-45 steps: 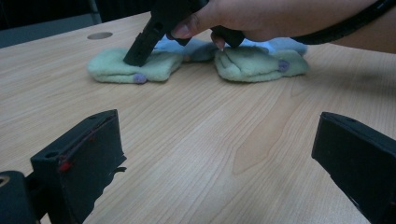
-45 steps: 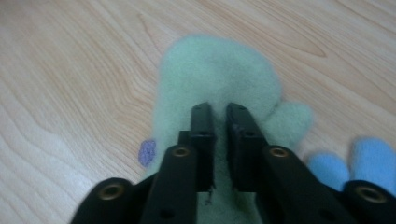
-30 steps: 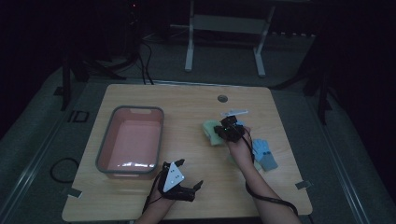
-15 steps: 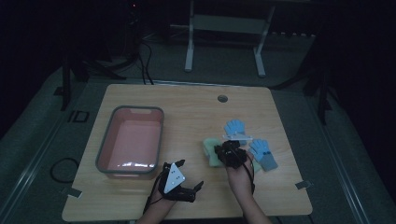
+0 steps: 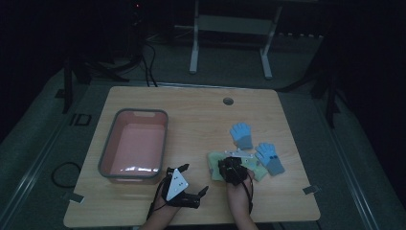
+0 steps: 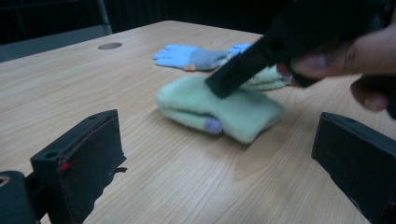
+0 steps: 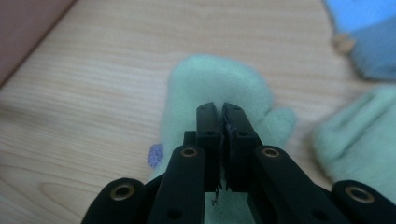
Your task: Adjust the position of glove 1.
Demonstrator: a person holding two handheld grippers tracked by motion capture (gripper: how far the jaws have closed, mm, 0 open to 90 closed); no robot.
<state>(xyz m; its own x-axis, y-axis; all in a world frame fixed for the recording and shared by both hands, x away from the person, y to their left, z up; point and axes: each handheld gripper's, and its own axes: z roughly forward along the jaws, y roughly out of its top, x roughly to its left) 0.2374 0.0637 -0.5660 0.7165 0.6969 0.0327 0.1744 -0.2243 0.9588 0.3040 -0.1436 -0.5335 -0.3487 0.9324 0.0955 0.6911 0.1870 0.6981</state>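
1. Right gripper (image 7: pixel 219 109) jaws pressed together, tips over the green mitten (image 7: pixel 217 84); we can't tell if any fabric is pinched between them.
2. Left gripper (image 6: pixel 224 154) jaws spread wide, nothing between them, bare wooden table (image 6: pixel 70 79) under them.
3. We see the left gripper (image 5: pixel 184 189) near the table's front edge, just beside the pink bin (image 5: pixel 134 143), close to its near right corner.
4. Right gripper (image 5: pixel 233 168) sits over the green mittens (image 5: pixel 215 165), front right of table centre.
5. From the left gripper view: green mitten (image 6: pixel 219 109) lies flat, small purple patch on its near edge, right gripper's black jaw (image 6: pixel 247 65) angled down onto it, person's hand (image 6: pixel 345 60) behind.
6. Second green mitten (image 7: pixel 359 135) lies just beside the first.
7. Two blue gloves with grey cuffs: one (image 5: pixel 242 135) beyond the mittens, the other (image 5: pixel 269 158) to their right, touching them.
8. Bin interior looks empty.
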